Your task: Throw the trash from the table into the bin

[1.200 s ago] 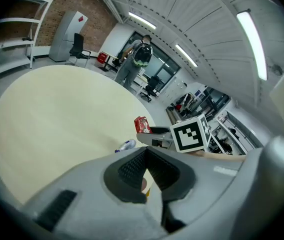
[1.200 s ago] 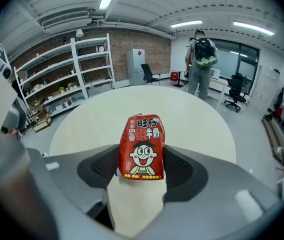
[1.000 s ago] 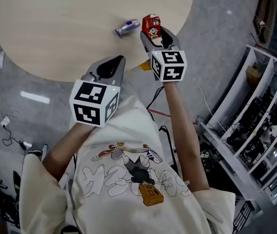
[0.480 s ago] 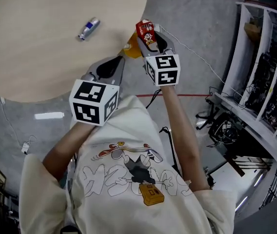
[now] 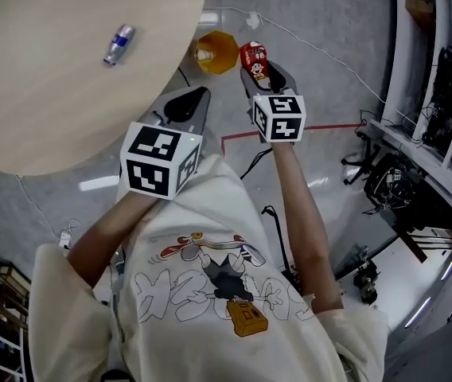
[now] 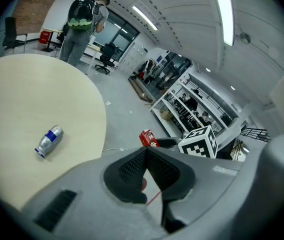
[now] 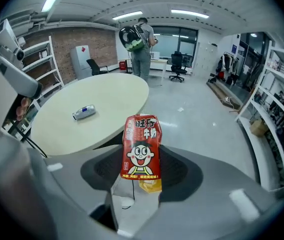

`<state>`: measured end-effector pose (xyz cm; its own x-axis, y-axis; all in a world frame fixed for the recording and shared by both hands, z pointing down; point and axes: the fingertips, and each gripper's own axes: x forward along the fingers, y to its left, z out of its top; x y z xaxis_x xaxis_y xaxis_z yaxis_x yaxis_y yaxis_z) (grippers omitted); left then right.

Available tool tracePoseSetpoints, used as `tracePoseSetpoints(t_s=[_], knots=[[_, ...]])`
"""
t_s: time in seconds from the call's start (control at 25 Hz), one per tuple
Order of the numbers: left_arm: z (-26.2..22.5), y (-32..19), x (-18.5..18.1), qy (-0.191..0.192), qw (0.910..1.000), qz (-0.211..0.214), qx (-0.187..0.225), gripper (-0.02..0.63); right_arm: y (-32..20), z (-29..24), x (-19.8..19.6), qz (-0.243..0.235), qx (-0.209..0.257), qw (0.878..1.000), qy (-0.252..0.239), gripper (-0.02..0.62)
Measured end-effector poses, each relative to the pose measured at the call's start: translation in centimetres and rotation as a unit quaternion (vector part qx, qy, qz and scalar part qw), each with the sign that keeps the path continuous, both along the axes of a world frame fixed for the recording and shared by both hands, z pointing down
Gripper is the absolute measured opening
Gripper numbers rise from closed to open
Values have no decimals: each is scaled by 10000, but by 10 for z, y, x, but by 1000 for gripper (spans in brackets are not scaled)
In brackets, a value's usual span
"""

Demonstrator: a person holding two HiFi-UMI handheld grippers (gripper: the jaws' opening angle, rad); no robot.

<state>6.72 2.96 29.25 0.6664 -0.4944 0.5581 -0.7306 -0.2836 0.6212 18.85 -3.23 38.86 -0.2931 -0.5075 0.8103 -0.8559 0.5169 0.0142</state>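
Note:
A red milk carton (image 5: 254, 56) (image 7: 142, 146) stands upright between the pads of my right gripper (image 5: 264, 74) (image 7: 142, 170), which is shut on it. It hangs over the grey floor, just right of an orange bin (image 5: 222, 50), which peeks out below the carton (image 7: 150, 185). My left gripper (image 5: 190, 102) (image 6: 146, 152) is shut with nothing in it, close to the round table's edge. From it I see the carton (image 6: 147, 137) ahead. A silver and blue can (image 5: 118, 44) (image 6: 48, 140) (image 7: 84, 112) lies on its side on the pale round table (image 5: 51, 102).
Metal shelving racks (image 5: 441, 70) line the right side. A white cable (image 5: 321, 50) and a red tape line (image 5: 242, 138) run across the floor by the bin. A person with a backpack (image 7: 138, 41) stands beyond the table, with office chairs (image 7: 177, 66) behind.
Both grippers have swung right, away from the table. The carton has gone from over the tabletop, past its edge, to beside the orange bin. The can has stayed on the table.

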Motion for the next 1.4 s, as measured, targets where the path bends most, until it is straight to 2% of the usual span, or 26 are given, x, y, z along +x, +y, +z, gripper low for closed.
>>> tracePoseSetpoints(t_s=[0.4,0.72,1.0,1.2,1.4], knots=[[47,-25,52,-380,9982,439,-125,3,21,52,52,520,-399,9977,-185,224],[125,-24,92,-514,9952,664,-501,3,36,129,71,612,-741,9950,-283,225],[218,-28,106,-615,9918,847,-727,4,29,221,77,705,-1056,9915,-297,225],[289,-23,98,-737,9896,779,-954,4,29,282,75,752,-1276,9886,-270,227],[332,-26,100,-829,9891,713,-988,4,27,348,81,787,-1435,9864,-165,227]])
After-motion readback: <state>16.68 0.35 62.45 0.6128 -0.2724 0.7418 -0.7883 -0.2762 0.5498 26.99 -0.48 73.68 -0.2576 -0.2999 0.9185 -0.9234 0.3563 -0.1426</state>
